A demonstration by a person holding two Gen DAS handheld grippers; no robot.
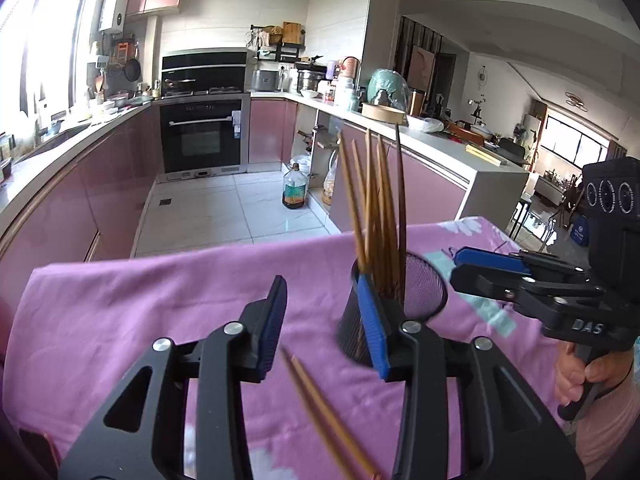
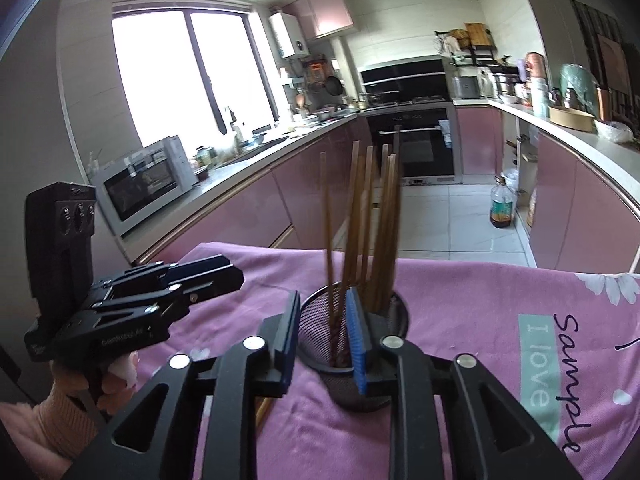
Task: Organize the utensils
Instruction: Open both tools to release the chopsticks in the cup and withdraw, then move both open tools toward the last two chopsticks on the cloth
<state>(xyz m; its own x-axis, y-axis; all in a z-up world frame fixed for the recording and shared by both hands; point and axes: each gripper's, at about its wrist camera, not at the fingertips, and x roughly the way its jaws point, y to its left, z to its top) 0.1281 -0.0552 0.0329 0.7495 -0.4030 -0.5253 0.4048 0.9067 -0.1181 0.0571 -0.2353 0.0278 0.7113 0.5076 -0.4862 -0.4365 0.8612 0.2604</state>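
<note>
Broadly, the desk under its pink printed cloth (image 1: 160,292) carries a black wire-mesh cup (image 2: 356,360), upright so the brown wooden chopsticks (image 1: 376,216) stand bundled inside. Two loose brown chopsticks (image 1: 320,408) lie flat near the left tool (image 1: 324,328), which gapes wide and holds nothing, probably ready for them. The right tool (image 2: 324,344), also parted and empty, hovers over the cup.

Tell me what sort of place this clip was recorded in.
A home kitchen, most likely: a built-in oven under a hob, pink cabinets along the counters, a microwave by the window. The work happens on a table with a pink cloth.
</note>
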